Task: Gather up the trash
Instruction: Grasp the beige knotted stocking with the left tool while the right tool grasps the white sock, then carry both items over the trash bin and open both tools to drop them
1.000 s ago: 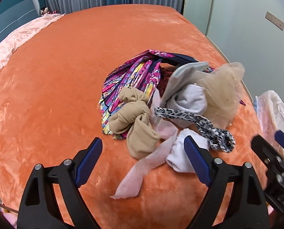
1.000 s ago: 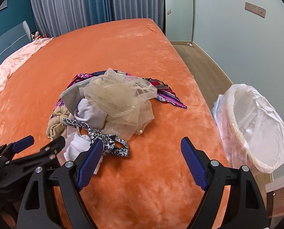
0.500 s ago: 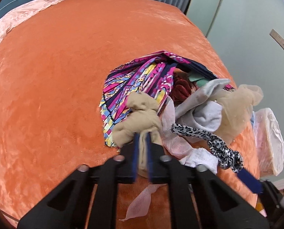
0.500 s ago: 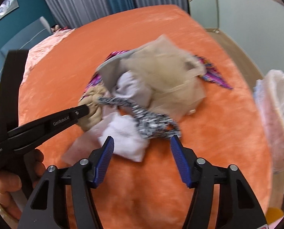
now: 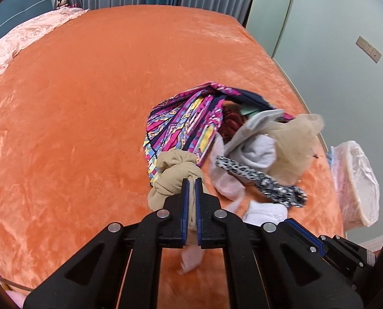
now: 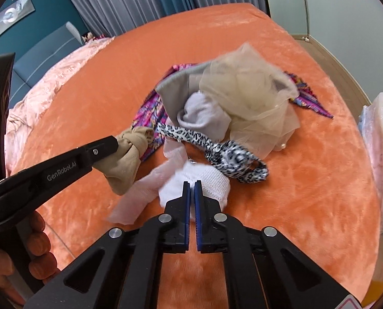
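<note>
A heap of cloth scraps lies on an orange bed (image 5: 75, 128). My left gripper (image 5: 191, 182) is shut on a knotted tan stocking (image 5: 176, 175), also seen in the right wrist view (image 6: 129, 154), lifted slightly off the bed. My right gripper (image 6: 192, 185) is shut on a white sock (image 6: 204, 180) at the heap's near edge. A leopard-print band (image 6: 217, 149), a pale pink strip (image 6: 140, 193), a grey sock (image 6: 201, 116), beige tulle (image 6: 250, 97) and a multicoloured scarf (image 5: 186, 121) make up the rest of the heap.
A bin lined with a white plastic bag (image 5: 356, 180) stands on the floor beside the bed's right edge, also in the right wrist view (image 6: 382, 139). A pink quilt (image 5: 24, 33) lies at the bed's far left. Curtains and a pale wall stand behind.
Both grippers went from open to shut: the left closed on the tan stocking and raised it, the right moved in and closed on the white sock.
</note>
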`<action>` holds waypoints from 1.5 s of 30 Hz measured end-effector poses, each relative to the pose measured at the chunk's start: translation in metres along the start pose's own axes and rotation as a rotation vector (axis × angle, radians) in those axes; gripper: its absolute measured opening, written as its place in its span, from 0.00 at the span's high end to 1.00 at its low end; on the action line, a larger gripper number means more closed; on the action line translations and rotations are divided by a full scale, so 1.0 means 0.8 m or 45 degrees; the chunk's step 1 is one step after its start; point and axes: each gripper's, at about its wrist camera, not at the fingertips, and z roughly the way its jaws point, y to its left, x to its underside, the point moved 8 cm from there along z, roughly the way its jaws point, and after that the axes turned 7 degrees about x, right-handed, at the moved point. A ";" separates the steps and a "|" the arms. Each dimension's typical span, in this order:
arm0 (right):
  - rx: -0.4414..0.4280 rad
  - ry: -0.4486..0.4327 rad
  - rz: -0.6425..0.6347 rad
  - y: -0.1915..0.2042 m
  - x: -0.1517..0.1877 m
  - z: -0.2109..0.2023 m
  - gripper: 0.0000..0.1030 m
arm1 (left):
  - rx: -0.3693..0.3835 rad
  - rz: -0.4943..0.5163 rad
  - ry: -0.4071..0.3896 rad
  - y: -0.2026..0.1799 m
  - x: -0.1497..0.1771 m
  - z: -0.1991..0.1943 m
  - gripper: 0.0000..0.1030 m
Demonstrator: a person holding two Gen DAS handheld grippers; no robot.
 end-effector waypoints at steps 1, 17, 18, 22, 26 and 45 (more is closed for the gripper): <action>-0.002 -0.015 -0.001 -0.001 -0.001 -0.009 0.97 | 0.003 0.003 -0.007 -0.003 0.000 -0.007 0.96; 0.154 -0.344 0.163 -0.123 -0.034 -0.160 0.97 | 0.190 0.210 -0.108 -0.163 -0.008 -0.094 0.96; 0.172 -0.358 0.175 -0.134 -0.036 -0.166 0.97 | 0.206 0.229 -0.109 -0.177 -0.008 -0.095 0.96; 0.240 -0.408 0.263 -0.191 -0.036 -0.191 0.97 | 0.277 0.333 -0.109 -0.247 -0.003 -0.096 0.96; 0.315 -0.439 0.350 -0.249 -0.031 -0.209 0.97 | 0.346 0.425 -0.100 -0.310 0.003 -0.090 0.96; 0.499 -0.407 0.646 -0.425 0.004 -0.200 0.97 | 0.593 0.615 0.055 -0.478 0.028 0.000 0.96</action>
